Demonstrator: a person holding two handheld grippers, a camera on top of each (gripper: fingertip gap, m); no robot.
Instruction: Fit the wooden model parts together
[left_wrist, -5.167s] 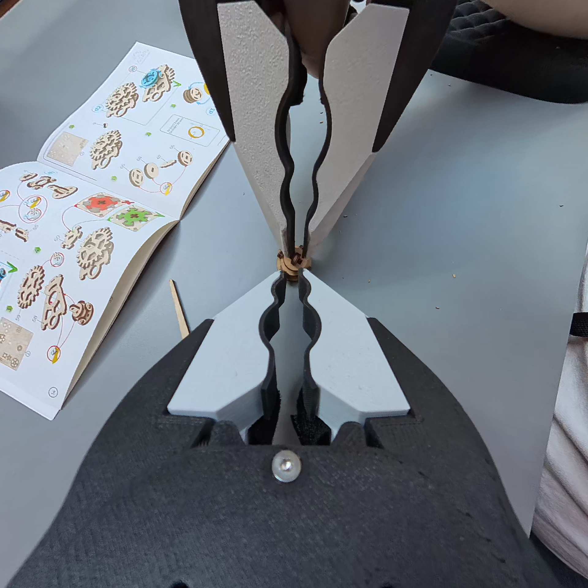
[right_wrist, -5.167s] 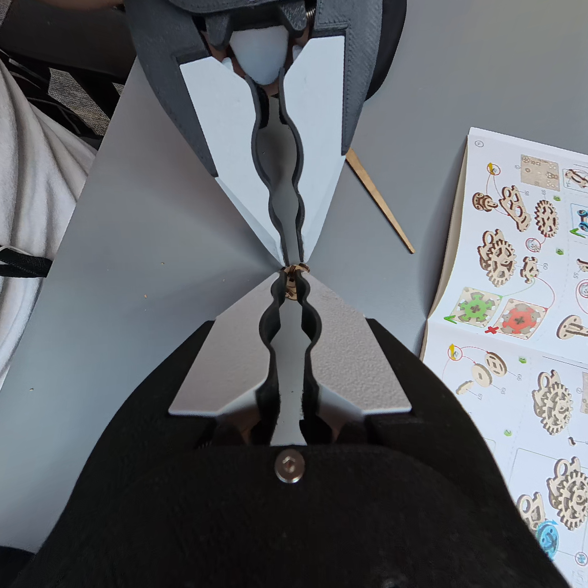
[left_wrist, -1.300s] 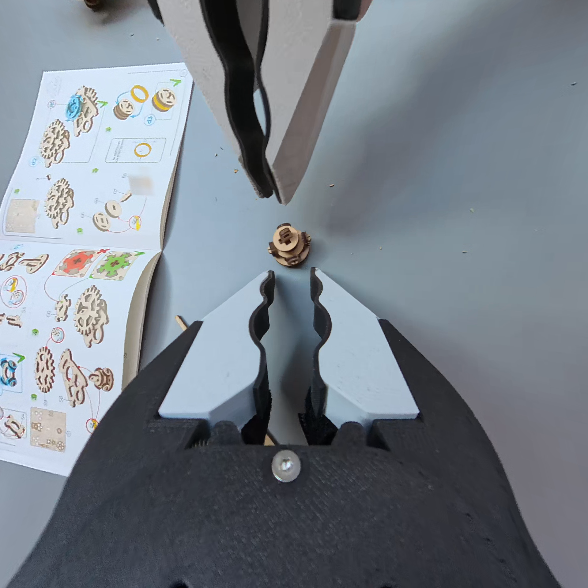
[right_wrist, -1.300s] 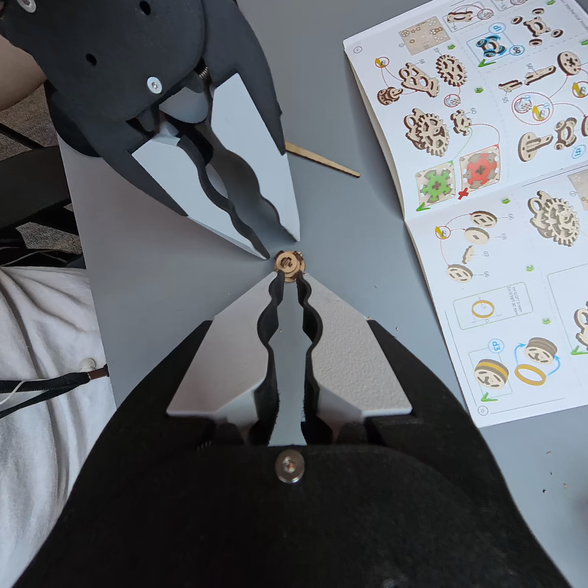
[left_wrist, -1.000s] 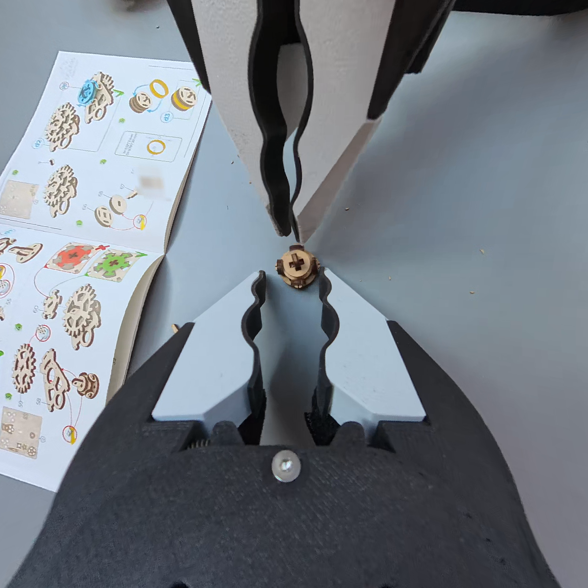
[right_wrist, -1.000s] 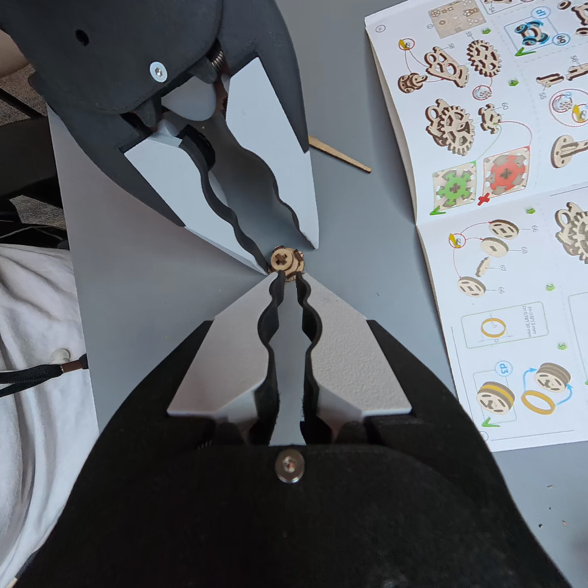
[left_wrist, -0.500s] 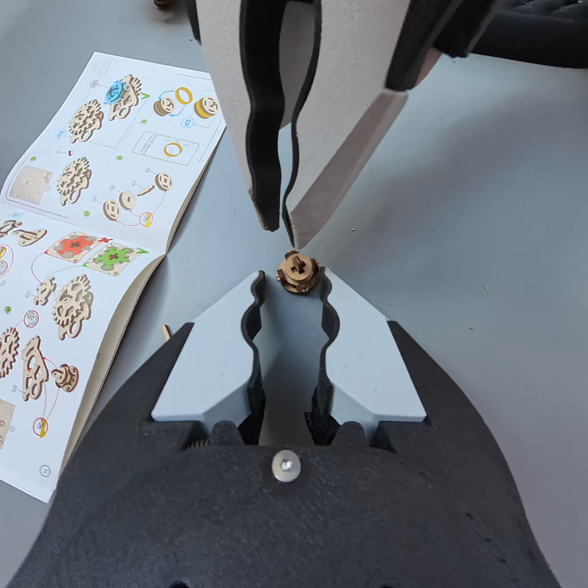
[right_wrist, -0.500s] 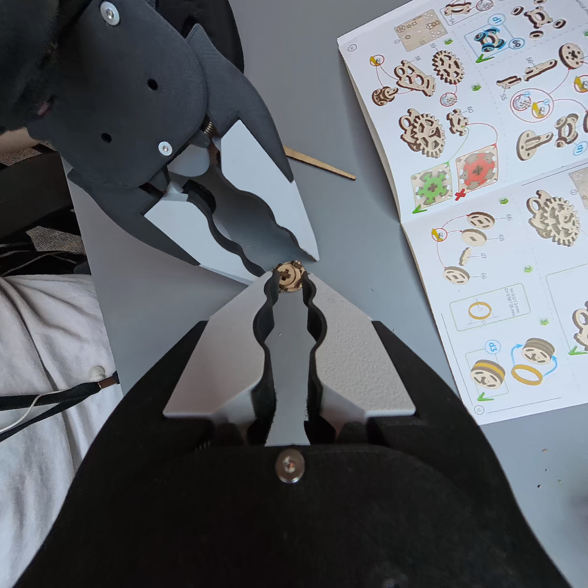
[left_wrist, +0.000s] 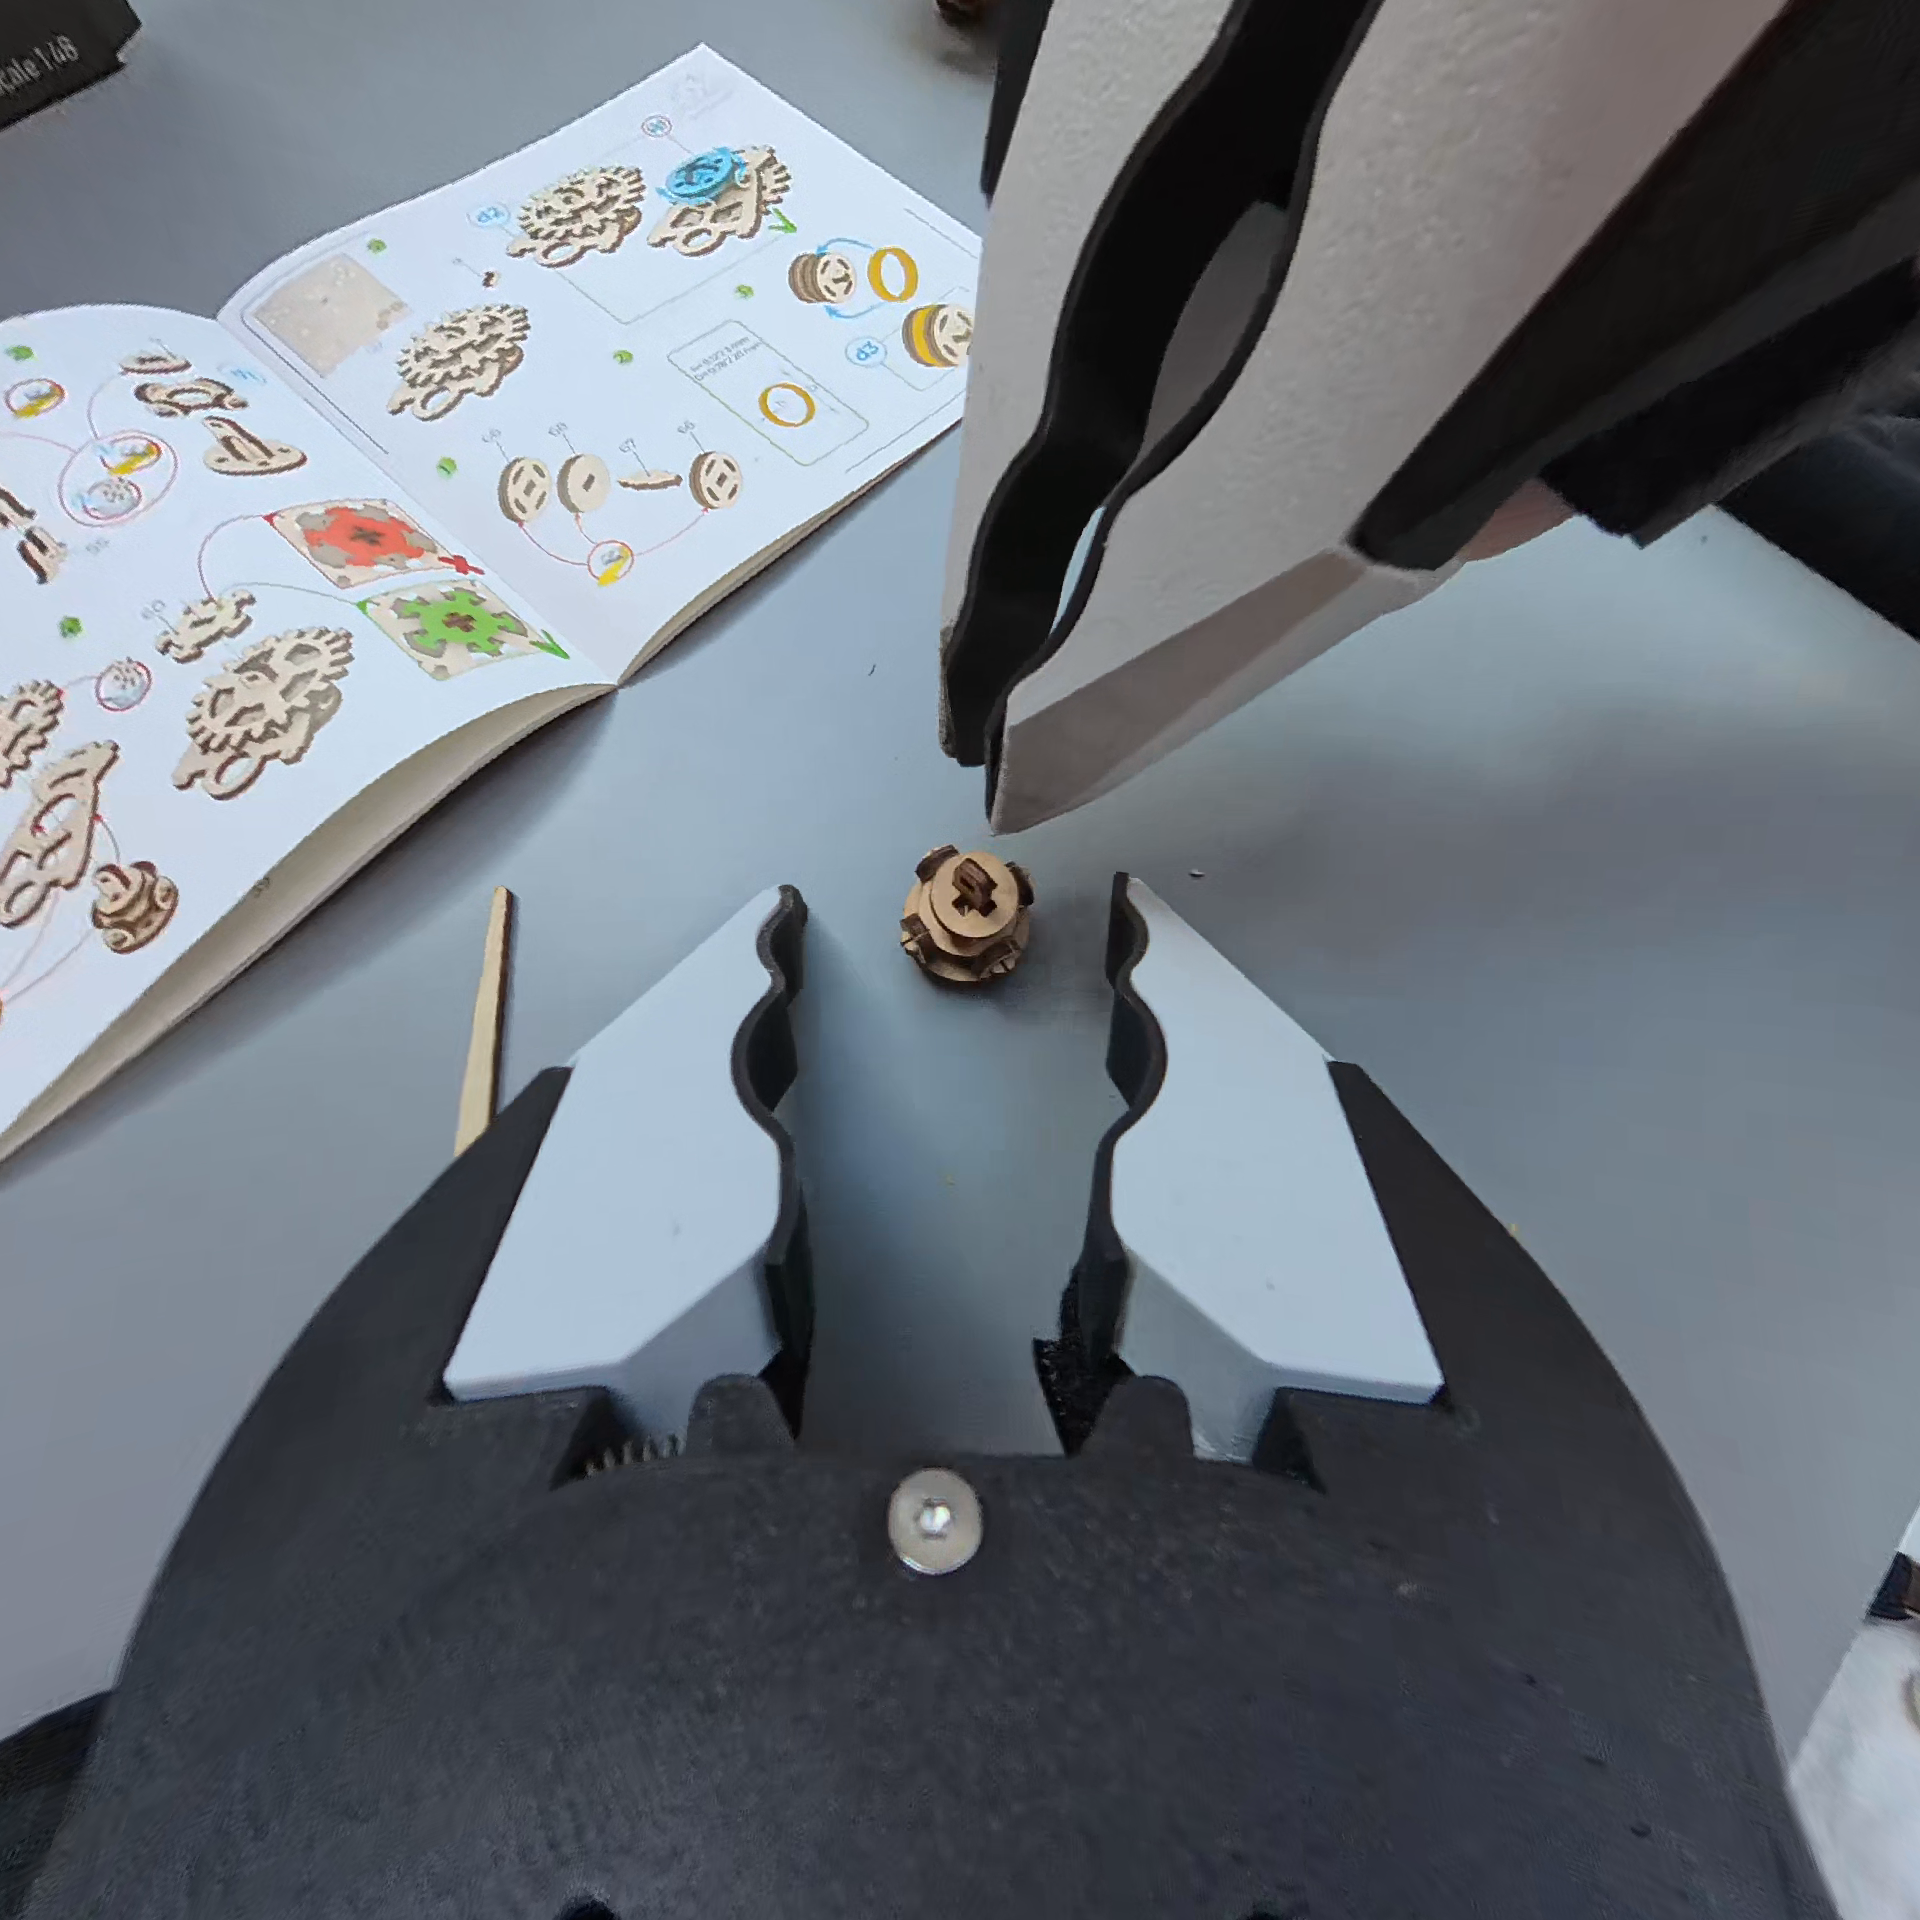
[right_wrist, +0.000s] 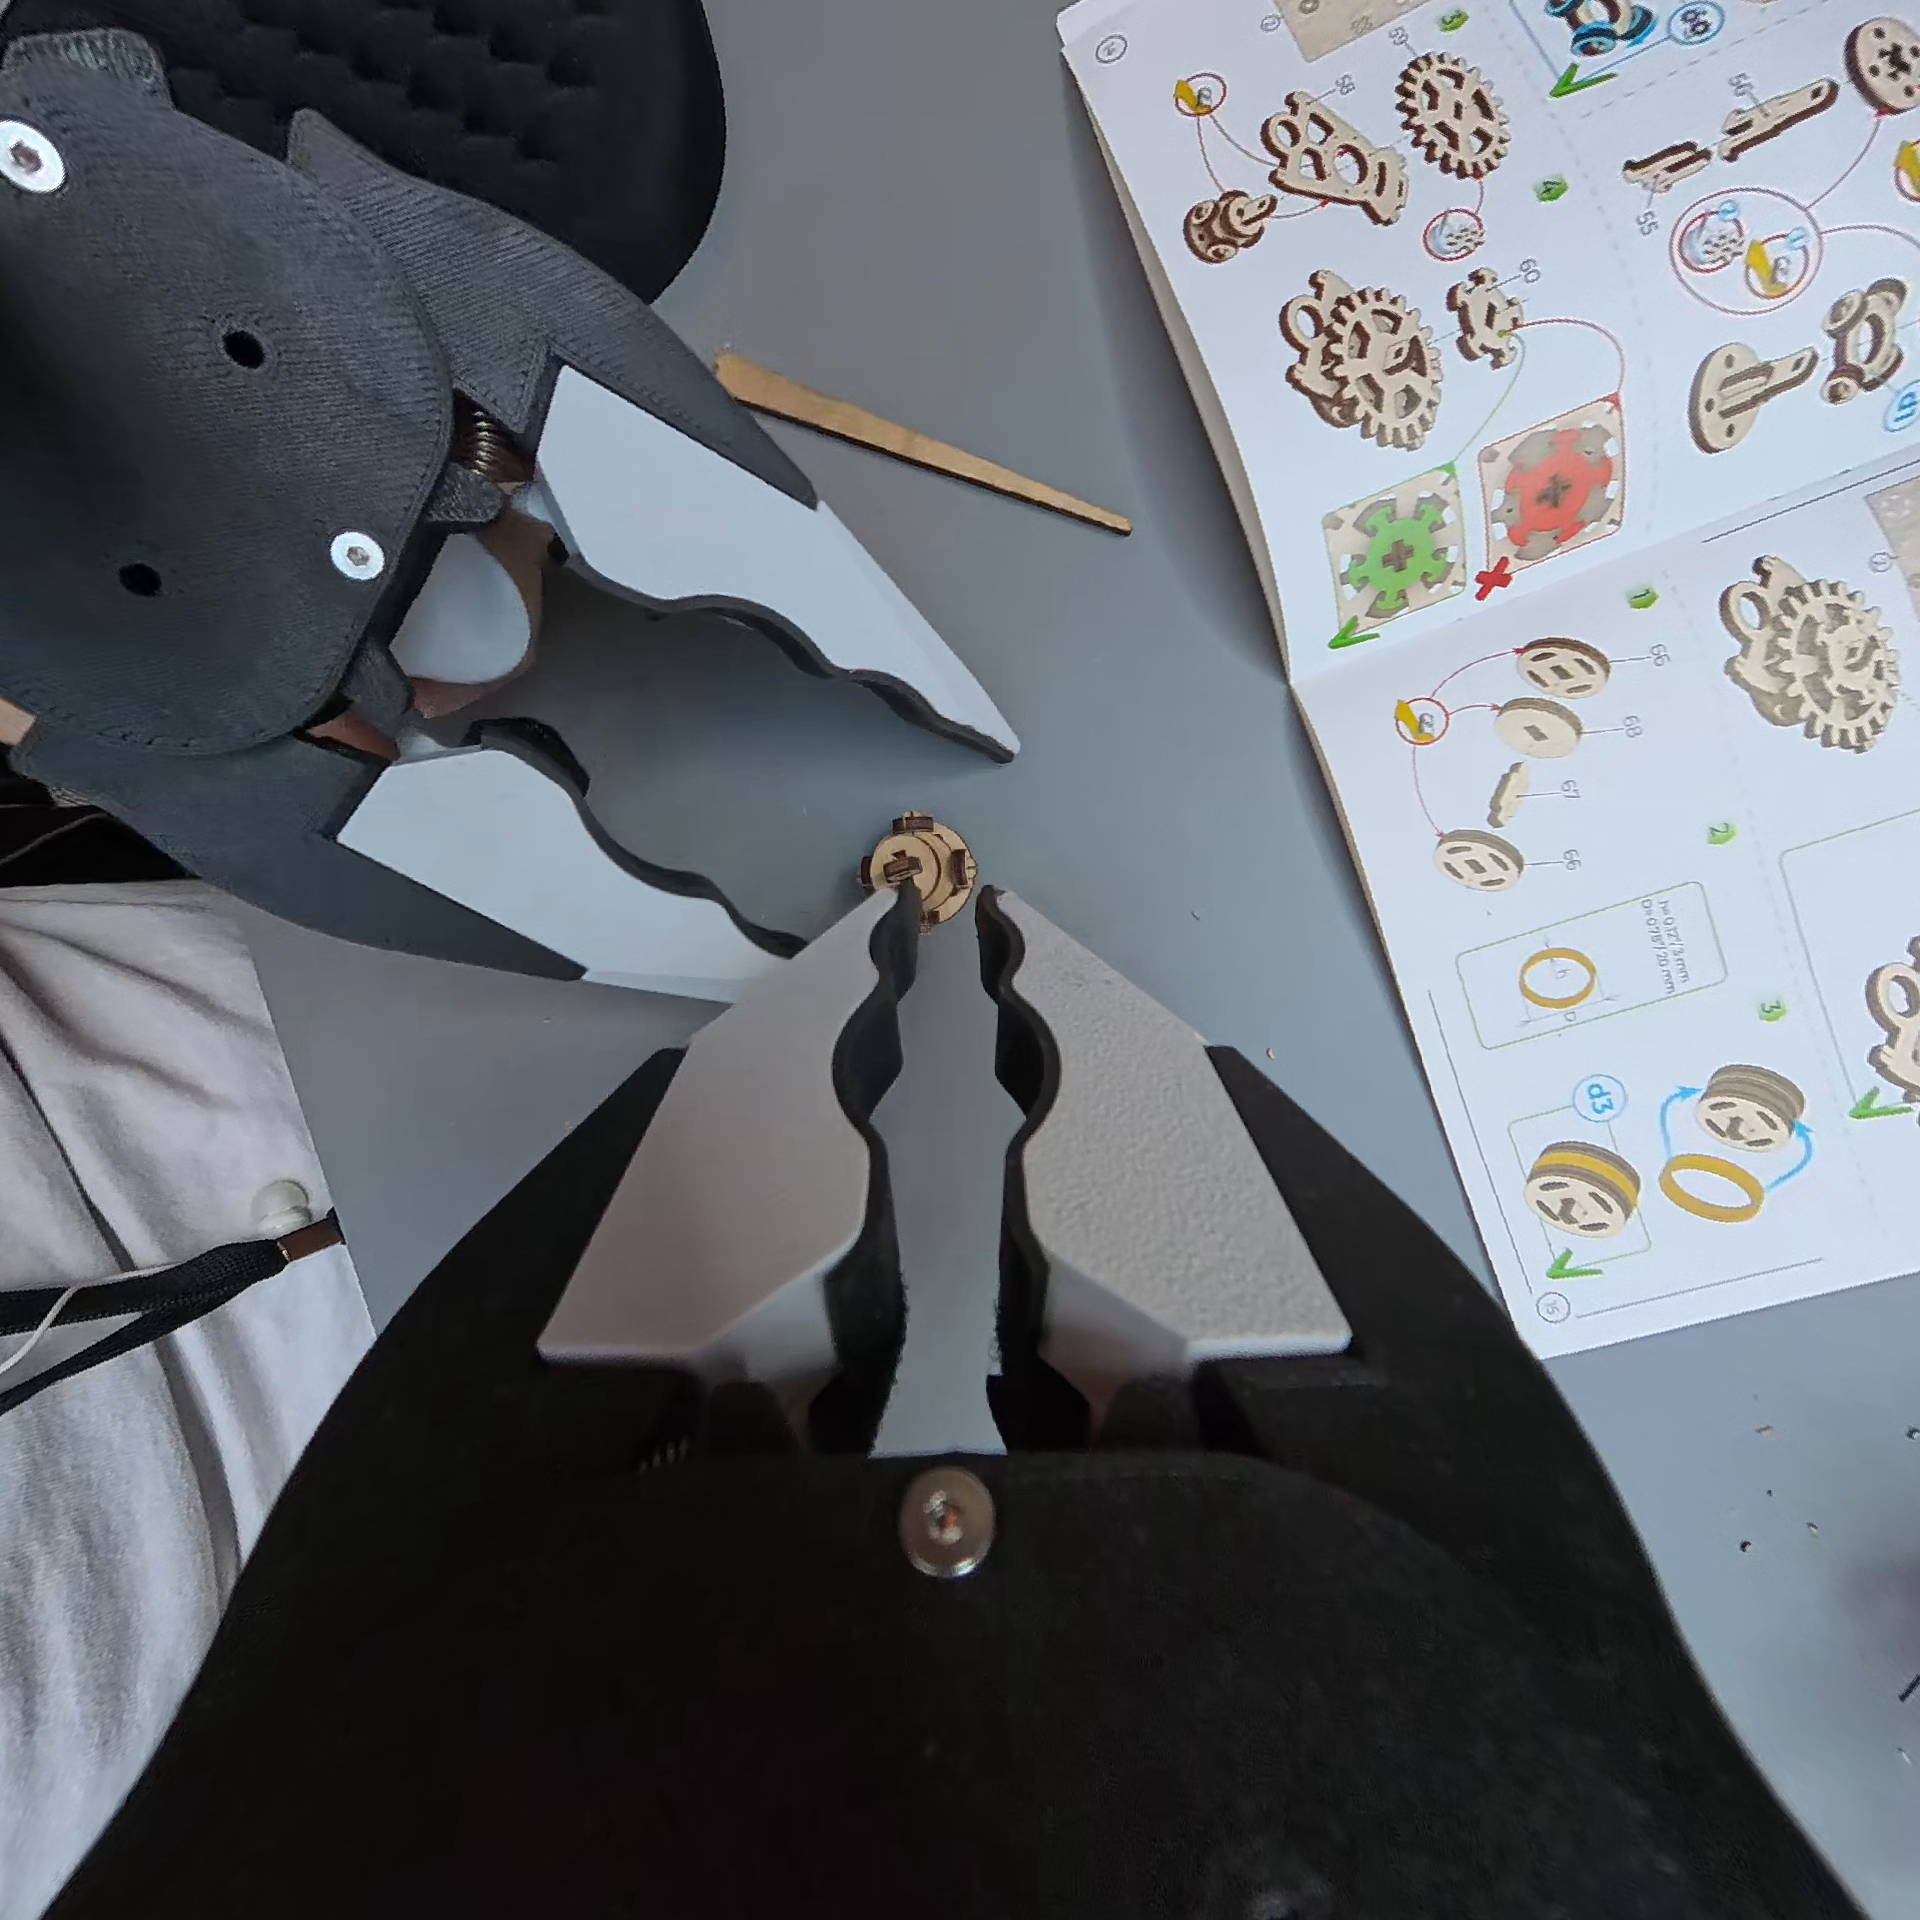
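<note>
A small round wooden hub (left_wrist: 966, 930) with a cross-shaped peg on top lies on the grey table (left_wrist: 1455, 987). My left gripper (left_wrist: 956, 888) is open wide and the hub sits free between its fingertips, touching neither. My right gripper (right_wrist: 945, 902) is open by a narrow gap and empty. Its left fingertip (right_wrist: 902, 914) is right at the edge of the hub (right_wrist: 920, 868). In the left wrist view the right gripper (left_wrist: 982, 769) points down just behind the hub. In the right wrist view the left gripper (right_wrist: 902, 849) reaches in from the upper left.
An open instruction booklet (left_wrist: 416, 468) lies left of the hub; it is on the right in the right wrist view (right_wrist: 1558, 623). A thin wooden stick (left_wrist: 483, 1029) lies by my left finger and also shows in the right wrist view (right_wrist: 914, 442). White fabric (right_wrist: 125, 1143) hangs past the table edge.
My left gripper has opened wide and let go of the hub, which now rests on the table. My right gripper has drawn back a little and its gap has narrowed.
</note>
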